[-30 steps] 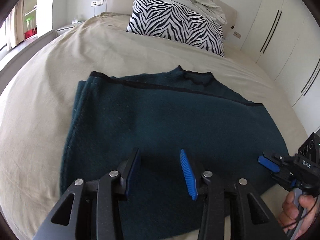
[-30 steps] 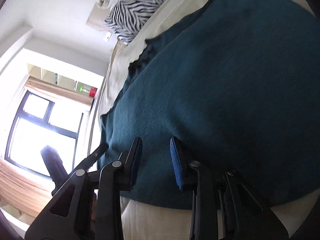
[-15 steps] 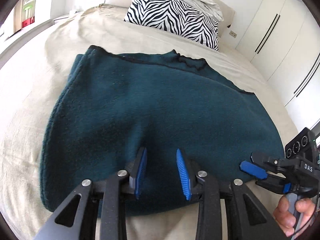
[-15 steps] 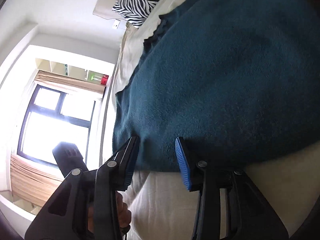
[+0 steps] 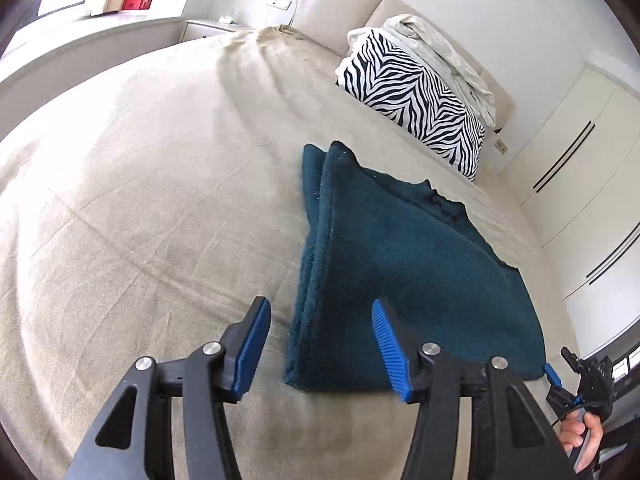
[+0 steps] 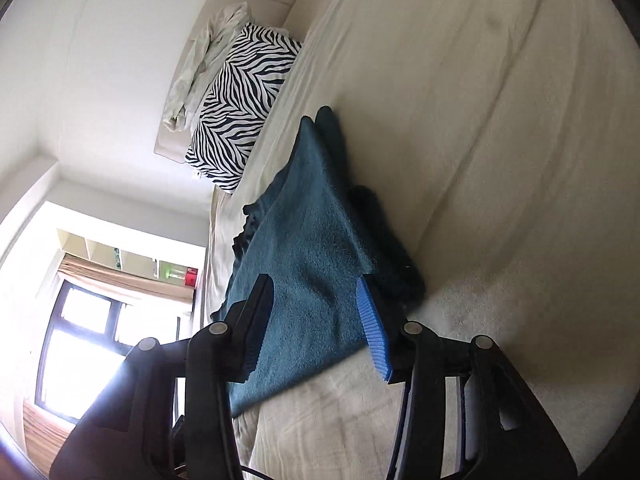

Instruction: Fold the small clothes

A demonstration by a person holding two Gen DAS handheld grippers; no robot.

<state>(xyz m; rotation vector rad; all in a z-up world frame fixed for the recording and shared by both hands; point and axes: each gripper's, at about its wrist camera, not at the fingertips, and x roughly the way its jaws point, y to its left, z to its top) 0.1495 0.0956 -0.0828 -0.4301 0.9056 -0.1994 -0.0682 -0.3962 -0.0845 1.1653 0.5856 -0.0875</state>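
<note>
A dark teal fleece garment (image 5: 400,272) lies folded in layers on the beige bed (image 5: 140,200). My left gripper (image 5: 320,344) is open and empty, just before the garment's near left corner. My right gripper (image 6: 316,320) is open and empty, its camera rolled sideways, at the garment's (image 6: 308,248) near right edge. In the left wrist view the right gripper (image 5: 560,384) shows at the lower right, beside the garment's right corner, held by a hand.
A zebra-print pillow (image 5: 416,100) with a crumpled white sheet (image 5: 436,44) on it leans on the headboard. White wardrobe doors (image 5: 580,184) stand to the right. A window (image 6: 92,344) and shelves lie to the left of the bed.
Both grippers have pulled back from over the garment to its near edge. The left one has shifted left and opened wider. The right one has rolled and opened wider.
</note>
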